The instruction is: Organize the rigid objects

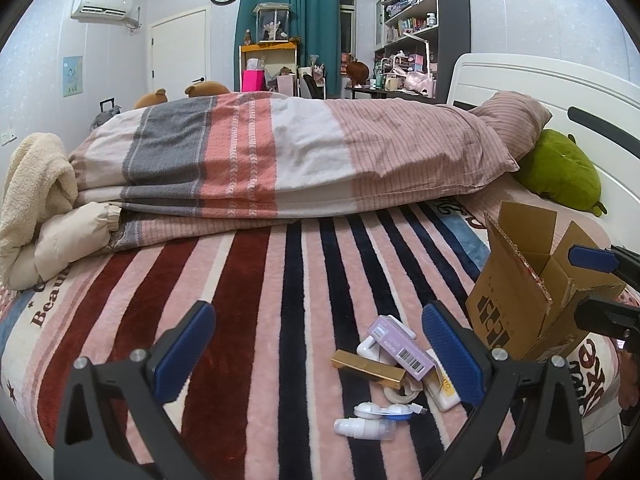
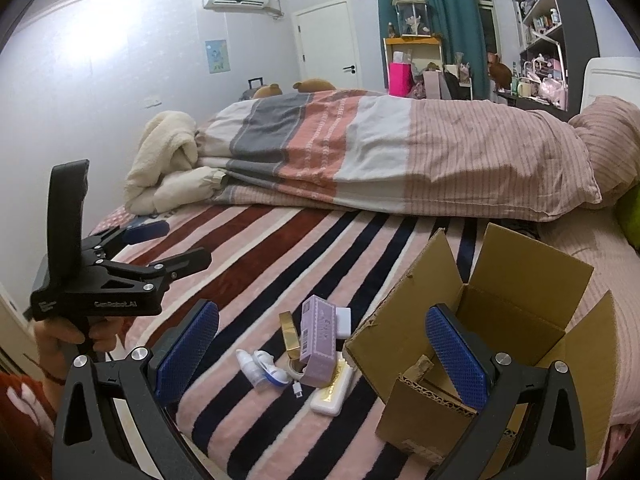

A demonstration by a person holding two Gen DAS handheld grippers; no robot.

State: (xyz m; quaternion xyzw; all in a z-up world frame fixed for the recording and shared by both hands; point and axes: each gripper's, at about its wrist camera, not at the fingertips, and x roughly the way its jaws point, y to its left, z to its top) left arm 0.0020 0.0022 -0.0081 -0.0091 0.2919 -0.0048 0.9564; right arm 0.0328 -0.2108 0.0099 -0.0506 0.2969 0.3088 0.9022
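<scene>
Striped pink, red and navy blanket (image 1: 248, 320) covers the bed, with a folded quilt (image 1: 280, 152) behind. Small items lie clustered on it: a purple box (image 2: 318, 334), gold box (image 1: 370, 368), white bottle (image 1: 360, 427) and white case (image 2: 332, 394). An open cardboard box (image 2: 516, 320) stands just beside them. Left hand-held gripper (image 1: 316, 354) and right hand-held gripper (image 2: 322, 352) both hover spread, holding nothing.

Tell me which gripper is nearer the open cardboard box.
Right. The right gripper hangs over the cardboard box, one finger above its opening. The left gripper is over the pile of small items, box beside its right finger. Both are open.
</scene>
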